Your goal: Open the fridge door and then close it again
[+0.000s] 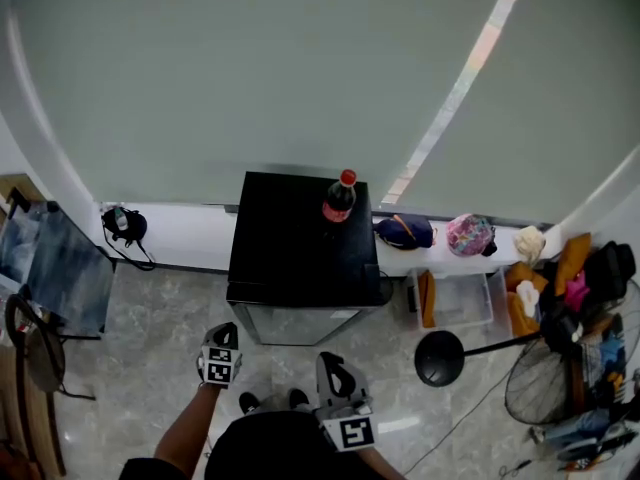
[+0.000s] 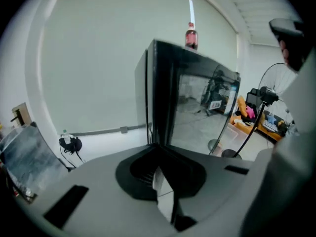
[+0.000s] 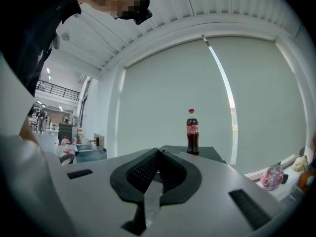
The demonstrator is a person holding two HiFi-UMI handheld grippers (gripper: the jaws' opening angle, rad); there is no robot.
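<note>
A black mini fridge (image 1: 300, 238) stands against the wall, its glass door (image 1: 300, 324) facing me and looking closed. A cola bottle (image 1: 339, 197) with a red cap stands on its top. My left gripper (image 1: 222, 336) hovers just in front of the door's left edge, jaws shut with nothing between them. In the left gripper view the fridge (image 2: 197, 107) and the bottle (image 2: 191, 36) lie ahead of the left gripper (image 2: 157, 152). My right gripper (image 1: 327, 363) is held nearer my body, shut and empty. Its view looks level over the fridge top (image 3: 202, 153) at the bottle (image 3: 192, 132).
A low white ledge (image 1: 180, 233) runs along the wall, with a black headset (image 1: 125, 226) left of the fridge and bags (image 1: 405, 231) right of it. A clear bin (image 1: 455, 298), a round black stand base (image 1: 440, 358) and a fan (image 1: 555, 378) sit at right. A chair (image 1: 60, 278) stands at left.
</note>
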